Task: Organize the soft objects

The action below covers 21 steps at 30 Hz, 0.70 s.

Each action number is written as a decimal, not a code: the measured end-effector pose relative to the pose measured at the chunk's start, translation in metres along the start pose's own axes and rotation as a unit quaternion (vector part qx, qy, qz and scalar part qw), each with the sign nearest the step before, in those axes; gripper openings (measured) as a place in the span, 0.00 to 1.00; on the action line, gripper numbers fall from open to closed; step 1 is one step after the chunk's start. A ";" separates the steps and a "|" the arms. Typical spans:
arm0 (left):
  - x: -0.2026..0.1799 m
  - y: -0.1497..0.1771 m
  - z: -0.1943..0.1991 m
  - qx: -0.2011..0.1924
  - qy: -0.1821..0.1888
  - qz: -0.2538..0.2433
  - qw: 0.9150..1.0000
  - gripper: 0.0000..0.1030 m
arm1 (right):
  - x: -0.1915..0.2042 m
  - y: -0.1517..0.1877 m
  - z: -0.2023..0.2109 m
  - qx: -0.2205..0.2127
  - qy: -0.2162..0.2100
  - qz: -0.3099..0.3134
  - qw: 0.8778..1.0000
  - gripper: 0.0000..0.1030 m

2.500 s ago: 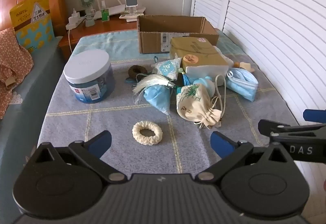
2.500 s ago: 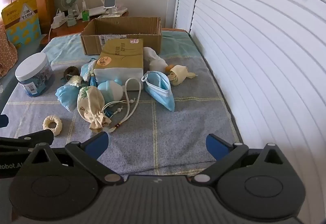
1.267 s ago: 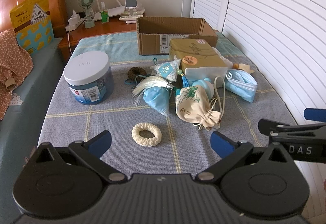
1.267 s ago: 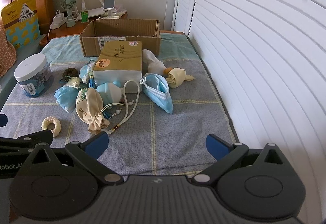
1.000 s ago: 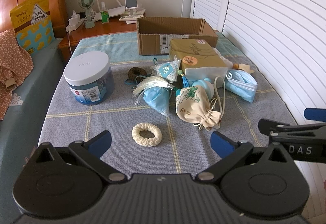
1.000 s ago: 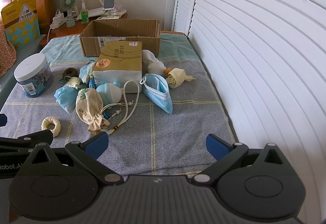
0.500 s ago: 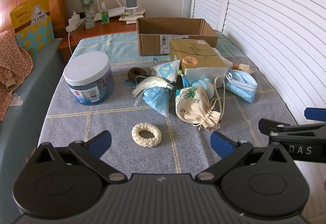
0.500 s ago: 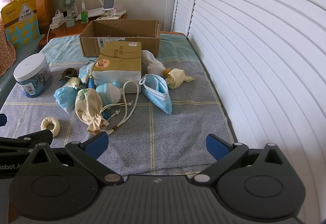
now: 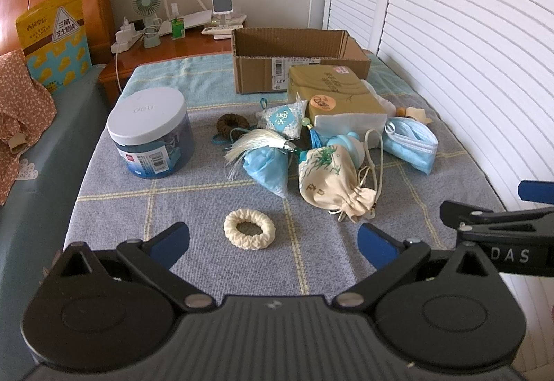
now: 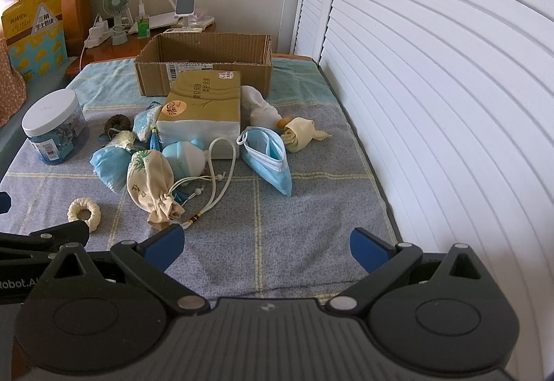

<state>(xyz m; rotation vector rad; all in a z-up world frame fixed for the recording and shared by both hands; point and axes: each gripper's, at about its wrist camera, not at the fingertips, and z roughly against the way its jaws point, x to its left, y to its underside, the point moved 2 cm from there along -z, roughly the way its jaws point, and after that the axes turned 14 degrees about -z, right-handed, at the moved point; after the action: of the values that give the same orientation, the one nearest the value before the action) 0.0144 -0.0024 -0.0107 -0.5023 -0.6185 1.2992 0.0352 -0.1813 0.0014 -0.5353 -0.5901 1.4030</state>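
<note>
Blanket [image 9: 114, 207], grey with a yellow grid, covers the surface and carries every item. Box [image 9: 297, 60], open cardboard, stands at the far end and serves as reference. Tissue pack [image 9: 334, 97] lies just in front of the box. Jar [image 9: 150, 131] with a white lid stands well to the box's left and nearer the cameras. Mask [image 10: 268, 156], blue, lies in front of the tissue pack towards the shutters. Pouch [image 9: 329, 180], cream with a drawstring, lies in front of the tissue pack, touching a blue sachet [image 9: 268, 166] on its left. Ring [image 9: 249, 229], cream and knitted, lies alone, nearest the cameras. Left gripper [image 9: 273, 239]: fingers wide apart, empty, ring just ahead. Right gripper [image 10: 266, 244]: fingers wide apart, empty, over bare blanket.
</note>
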 end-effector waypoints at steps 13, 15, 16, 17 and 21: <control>0.000 0.000 -0.001 -0.002 0.001 -0.002 1.000 0.99 | 0.000 0.001 -0.003 -0.001 0.003 0.003 1.000 1.00; 0.000 0.000 -0.002 -0.003 0.002 -0.003 1.000 0.99 | 0.000 0.001 -0.003 -0.001 0.002 0.003 1.000 1.00; 0.000 0.000 -0.002 -0.004 0.002 -0.003 1.000 0.99 | 0.001 0.001 -0.003 -0.002 0.002 0.003 1.000 1.00; 0.000 0.000 -0.002 -0.004 0.003 -0.004 1.000 0.99 | 0.001 0.001 -0.004 -0.002 0.003 0.004 1.000 1.00; 0.001 0.001 -0.003 -0.005 0.005 -0.003 1.000 0.99 | 0.002 0.000 -0.005 -0.005 0.003 0.007 1.000 1.00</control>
<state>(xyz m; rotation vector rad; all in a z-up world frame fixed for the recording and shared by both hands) 0.0162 -0.0017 -0.0136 -0.5136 -0.6180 1.2877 0.0380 -0.1794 -0.0020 -0.5532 -0.5894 1.4115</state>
